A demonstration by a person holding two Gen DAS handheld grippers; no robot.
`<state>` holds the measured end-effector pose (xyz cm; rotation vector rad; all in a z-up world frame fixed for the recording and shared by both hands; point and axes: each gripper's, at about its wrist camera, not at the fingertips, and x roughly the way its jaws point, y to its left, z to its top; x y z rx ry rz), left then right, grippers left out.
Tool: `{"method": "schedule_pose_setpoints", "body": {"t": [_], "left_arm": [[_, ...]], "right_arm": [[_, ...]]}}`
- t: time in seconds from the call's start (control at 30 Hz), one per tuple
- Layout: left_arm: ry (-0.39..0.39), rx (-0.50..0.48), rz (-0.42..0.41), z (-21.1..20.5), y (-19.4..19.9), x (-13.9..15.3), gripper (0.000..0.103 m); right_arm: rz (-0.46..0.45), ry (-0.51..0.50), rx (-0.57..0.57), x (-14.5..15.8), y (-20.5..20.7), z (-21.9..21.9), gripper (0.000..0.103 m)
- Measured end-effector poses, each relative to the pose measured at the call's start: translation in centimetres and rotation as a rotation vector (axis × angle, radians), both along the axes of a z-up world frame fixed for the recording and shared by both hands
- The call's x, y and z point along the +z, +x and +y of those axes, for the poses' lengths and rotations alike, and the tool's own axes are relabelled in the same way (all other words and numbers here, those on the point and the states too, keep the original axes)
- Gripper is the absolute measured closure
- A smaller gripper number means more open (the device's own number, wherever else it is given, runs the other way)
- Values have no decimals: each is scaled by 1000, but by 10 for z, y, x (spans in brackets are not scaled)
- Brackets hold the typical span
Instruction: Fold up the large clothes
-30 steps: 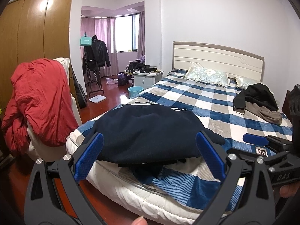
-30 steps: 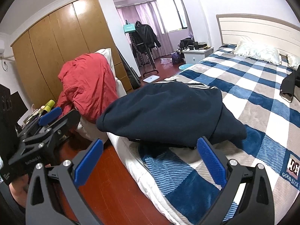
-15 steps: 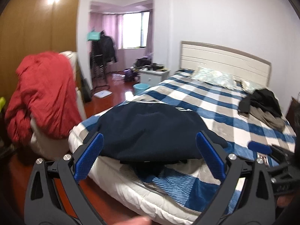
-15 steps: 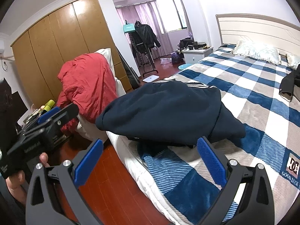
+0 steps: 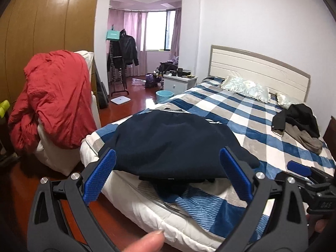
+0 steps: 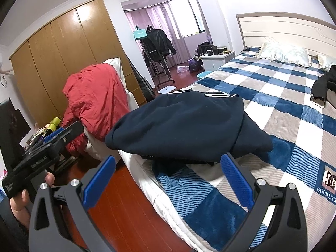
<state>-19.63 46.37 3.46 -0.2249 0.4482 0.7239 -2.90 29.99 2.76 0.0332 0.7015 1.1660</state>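
In the left wrist view, the left gripper (image 5: 167, 174) is held spread and empty; the navy garment (image 5: 174, 145) is seen at twelve o'clock, heaped near the foot corner of the bed (image 5: 262, 126), its long axis apparently crosswise.

In the right wrist view, the right gripper (image 6: 168, 176) is likewise spread and empty, the garment at twelve o'clock. Neither hand is clearly nearer. The garment's underside and sleeves are hidden.

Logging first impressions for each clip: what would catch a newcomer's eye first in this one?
Most likely the dark navy garment heaped at the near corner of the bed, on the blue, white and beige checked blanket, directly ahead of both open grippers, left gripper and right gripper, which hold nothing. Next comes the bright red quilt draped over white bedding left of the bed, in front of the wooden wardrobe.
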Motion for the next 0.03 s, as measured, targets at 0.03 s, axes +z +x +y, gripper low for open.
{"method": "schedule_pose_setpoints", "body": {"t": [0.03], "left_arm": [[0,-2,2,-1,0,0,7]], "right_arm": [[-1,1,2,0,0,0,5]]}}
